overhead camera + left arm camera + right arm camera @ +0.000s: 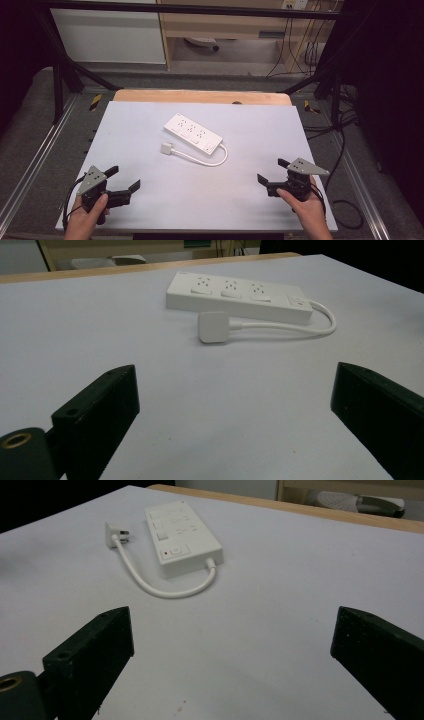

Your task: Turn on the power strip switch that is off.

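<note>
White plastic power strip [193, 133], three sockets + switch at one end, lies flat near centre of pale grey worktop [150, 200], slightly twd far edge, set diagonal. Short white cable [212, 161] loops from switch end round to flat white plug [166, 149], lying just beside strip's near long side. L gripper [124, 178] near front-left corner, held in hand [85, 220], jaws wide apart, nothing btwn. R gripper [272, 170] near front-right corner, hand [309, 210] on it, jaws wide apart, empty. Both well apart from strip.
</note>
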